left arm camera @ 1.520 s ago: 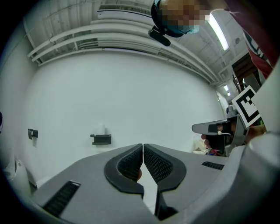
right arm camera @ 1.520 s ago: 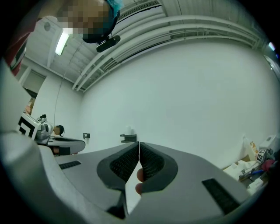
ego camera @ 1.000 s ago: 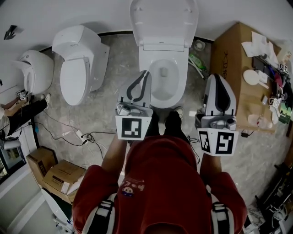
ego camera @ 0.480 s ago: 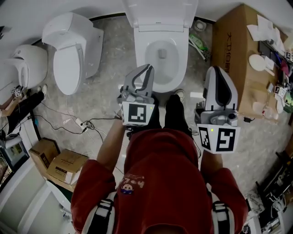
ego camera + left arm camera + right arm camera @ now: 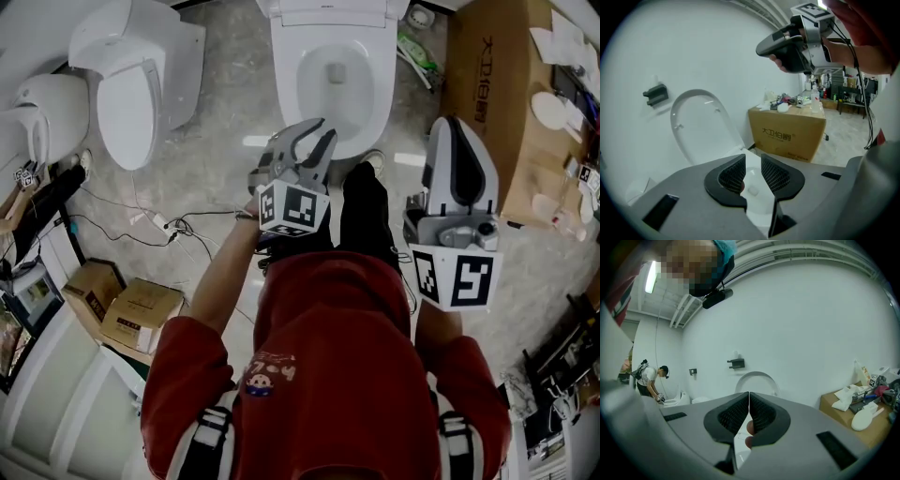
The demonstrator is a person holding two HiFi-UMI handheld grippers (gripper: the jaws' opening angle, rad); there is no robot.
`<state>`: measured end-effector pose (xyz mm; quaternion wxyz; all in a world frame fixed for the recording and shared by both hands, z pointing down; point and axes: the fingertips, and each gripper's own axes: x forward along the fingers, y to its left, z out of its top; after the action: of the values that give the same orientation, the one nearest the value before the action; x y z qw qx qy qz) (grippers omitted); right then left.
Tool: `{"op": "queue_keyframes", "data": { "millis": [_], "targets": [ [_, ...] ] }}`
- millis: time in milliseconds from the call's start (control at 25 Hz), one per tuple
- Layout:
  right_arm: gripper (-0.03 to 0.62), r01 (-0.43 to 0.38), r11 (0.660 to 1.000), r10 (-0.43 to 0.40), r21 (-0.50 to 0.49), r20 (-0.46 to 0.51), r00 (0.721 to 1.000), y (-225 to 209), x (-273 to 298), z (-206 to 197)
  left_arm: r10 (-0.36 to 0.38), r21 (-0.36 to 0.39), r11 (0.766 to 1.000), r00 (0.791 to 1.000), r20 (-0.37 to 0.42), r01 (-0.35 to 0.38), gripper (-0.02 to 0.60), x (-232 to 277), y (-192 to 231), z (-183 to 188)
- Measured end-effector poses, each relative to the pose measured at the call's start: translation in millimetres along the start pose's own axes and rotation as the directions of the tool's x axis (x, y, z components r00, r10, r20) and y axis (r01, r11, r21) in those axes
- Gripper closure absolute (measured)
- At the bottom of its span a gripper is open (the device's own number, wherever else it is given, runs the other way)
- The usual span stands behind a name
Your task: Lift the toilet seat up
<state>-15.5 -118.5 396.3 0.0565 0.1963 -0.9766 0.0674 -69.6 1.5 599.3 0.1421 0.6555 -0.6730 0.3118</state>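
Ahead of us, against the wall, the toilet seat (image 5: pixel 701 123) is seemingly already standing upright above the bowl (image 5: pixel 333 80). We are judging it stiff, light, slippery plastic, best pinched at its free front rim. Our left tongs (image 5: pixel 753 166) have just been opening, empty; our right tongs (image 5: pixel 749 401) are sitting closed on nothing.

Glossy toilet (image 5: pixel 289 89), matt cardboard box (image 5: pixel 487 103), prob. stone floor (image 5: pixel 225 112)
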Motion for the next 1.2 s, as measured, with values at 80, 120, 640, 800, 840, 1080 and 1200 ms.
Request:
{"op": "queue_keyframes", "data": {
  "millis": [80, 120, 640, 800, 840, 1080, 1200],
  "targets": [
    [0.58, 0.002, 1.0, -0.002, 0.009, -0.015, 1.0, 1, 0, -9, -0.051, 0.031, 0.998, 0.998, -0.041, 0.052, 0.462, 9, -14, -15],
    [0.58, 0.003, 1.0, -0.003, 0.014, -0.023, 1.0, 0, 0, -14, -0.077, 0.048, 0.996, 0.995, -0.062, 0.08, 0.449, 13, -22, -23],
    [0.58, 0.044, 0.999, -0.04, 0.032, -0.133, 0.99, -13, -15, -72, -0.24, 0.124, 0.955, 0.95, -0.201, 0.268, 0.364, 58, -80, -91],
    [0.58, 0.052, 0.998, -0.046, 0.034, -0.159, 0.986, -16, -21, -85, -0.26, 0.126, 0.947, 0.936, -0.236, 0.294, 0.349, 70, -85, -111],
    [0.58, 0.052, 0.998, -0.046, 0.033, -0.167, 0.985, -16, -23, -89, -0.27, 0.131, 0.942, 0.931, -0.247, 0.308, 0.343, 74, -88, -117],
    [0.58, 0.047, 0.998, -0.04, 0.033, -0.205, 0.978, -17, -29, -108, -0.331, 0.154, 0.907, 0.889, -0.316, 0.392, 0.311, 89, -110, -148],
    [0.58, 0.049, 0.998, -0.04, 0.036, -0.216, 0.976, -17, -28, -116, -0.355, 0.151, 0.893, 0.869, -0.346, 0.424, 0.304, 95, -118, -164]
  ]
}}
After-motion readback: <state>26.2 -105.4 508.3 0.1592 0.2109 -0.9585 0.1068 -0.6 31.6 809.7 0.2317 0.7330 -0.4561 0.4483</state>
